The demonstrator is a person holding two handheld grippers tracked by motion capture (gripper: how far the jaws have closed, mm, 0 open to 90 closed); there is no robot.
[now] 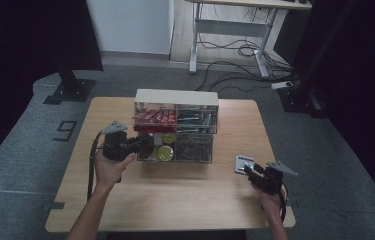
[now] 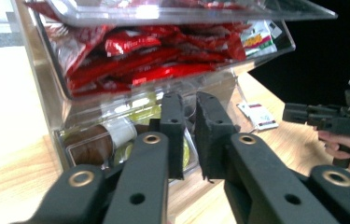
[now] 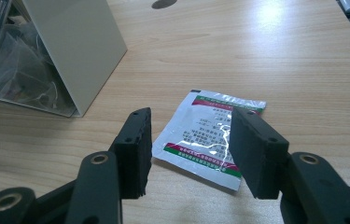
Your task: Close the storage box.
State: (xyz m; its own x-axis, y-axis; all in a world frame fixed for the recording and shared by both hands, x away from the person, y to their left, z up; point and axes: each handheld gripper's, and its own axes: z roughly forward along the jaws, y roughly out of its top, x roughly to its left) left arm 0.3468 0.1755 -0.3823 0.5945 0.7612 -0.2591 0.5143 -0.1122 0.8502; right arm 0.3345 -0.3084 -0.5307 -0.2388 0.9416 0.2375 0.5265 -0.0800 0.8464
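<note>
My left hand-held gripper (image 2: 190,135), jaws narrowly parted, faces the clear organizer (image 2: 130,100); my right hand-held gripper (image 3: 191,151) hovers half-open over a sachet (image 3: 207,135).

High view is dim and soft, w/ near-black corners; the table (image 1: 175,200) is the brightest patch. Left gripper view: glare on the clear organizer (image 2: 172,11) top, background washed out at left, black at right, close jaws blurred. Right gripper view is bright, light probably from overhead; hot spot on wood, sheen on the packet (image 3: 210,135), faint shadows.
</note>
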